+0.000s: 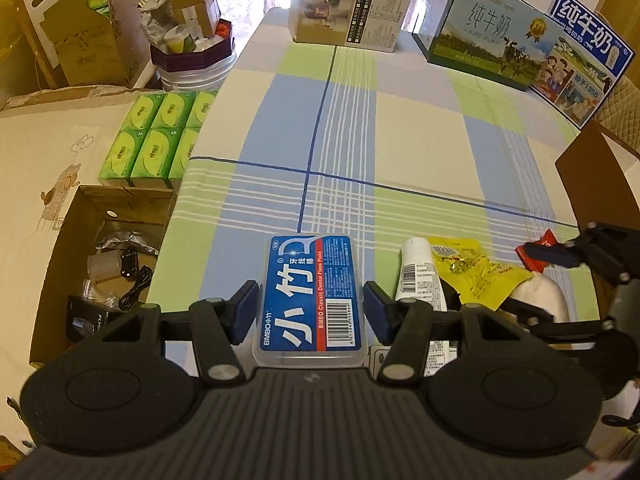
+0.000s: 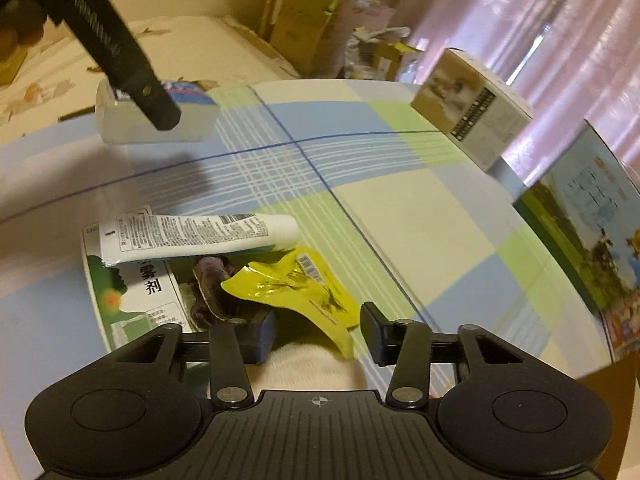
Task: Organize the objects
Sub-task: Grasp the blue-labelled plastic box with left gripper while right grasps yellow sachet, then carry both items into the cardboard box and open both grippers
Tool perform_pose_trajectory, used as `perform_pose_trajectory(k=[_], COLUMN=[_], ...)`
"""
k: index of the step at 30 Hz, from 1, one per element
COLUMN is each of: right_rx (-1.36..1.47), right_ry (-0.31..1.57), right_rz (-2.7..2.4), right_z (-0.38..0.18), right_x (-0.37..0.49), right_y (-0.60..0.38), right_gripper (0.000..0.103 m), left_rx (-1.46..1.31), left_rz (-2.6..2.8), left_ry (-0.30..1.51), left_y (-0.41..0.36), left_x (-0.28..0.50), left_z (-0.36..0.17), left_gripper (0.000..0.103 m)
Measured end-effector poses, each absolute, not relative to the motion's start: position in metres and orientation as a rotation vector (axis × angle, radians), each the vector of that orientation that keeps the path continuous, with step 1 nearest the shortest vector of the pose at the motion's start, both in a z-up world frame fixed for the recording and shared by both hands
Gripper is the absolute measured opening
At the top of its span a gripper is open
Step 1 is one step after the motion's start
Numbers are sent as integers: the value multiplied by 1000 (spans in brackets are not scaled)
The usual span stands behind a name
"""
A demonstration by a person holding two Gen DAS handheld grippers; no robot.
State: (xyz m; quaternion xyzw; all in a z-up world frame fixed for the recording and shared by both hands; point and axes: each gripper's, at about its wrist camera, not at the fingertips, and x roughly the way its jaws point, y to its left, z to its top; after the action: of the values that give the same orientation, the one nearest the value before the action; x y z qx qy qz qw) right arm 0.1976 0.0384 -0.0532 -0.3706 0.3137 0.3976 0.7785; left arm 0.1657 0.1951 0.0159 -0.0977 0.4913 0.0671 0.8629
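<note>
**Floss box lifted, right gripper over the pile**

Left wrist view shows the clear rigid plastic floss-pick box with a blue label (image 1: pixel 310 300) clamped across its long sides by the left gripper (image 1: pixel 311 312), held clear above the cloth. It looks light, stiff and slick, so gripping its flat walls at mid-length suits it. Right gripper (image 2: pixel 318 334) hovers partly open, nothing pinched, over a soft white cloth bundle (image 2: pixel 304 368) and a crinkly yellow foil sachet (image 2: pixel 296 288); a white squeezable tube (image 2: pixel 200 236) lies just beside them. Everything sits on a blue-green checked tablecloth (image 1: pixel 420 140). Cardboard milk cartons (image 1: pixel 500 40) line the far edge, and green tissue packs (image 1: pixel 160 136) lie beside the table.
</note>
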Motion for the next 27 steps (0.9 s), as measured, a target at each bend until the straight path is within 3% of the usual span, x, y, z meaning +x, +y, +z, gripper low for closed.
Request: perform_pose_trajectory(k=[2, 7, 16, 27], right_rx=[-816, -823, -736, -613], right_ry=[684, 590, 466, 441], right_rz=[854, 843, 812, 721], right_z=[-60, -58, -27, 25], right_x=[200, 201, 186, 162], right_y=[41, 37, 14, -38], right_gripper=[22, 0, 0, 0], left_rx=[-204, -203, -196, -158], left_rz=[144, 146, 133, 67], left_ry=[1030, 1033, 1028, 978], left_y=[195, 194, 184, 145], left_x=[166, 167, 168, 173], left_z=[16, 14, 16, 47], left_gripper=[52, 52, 52, 52])
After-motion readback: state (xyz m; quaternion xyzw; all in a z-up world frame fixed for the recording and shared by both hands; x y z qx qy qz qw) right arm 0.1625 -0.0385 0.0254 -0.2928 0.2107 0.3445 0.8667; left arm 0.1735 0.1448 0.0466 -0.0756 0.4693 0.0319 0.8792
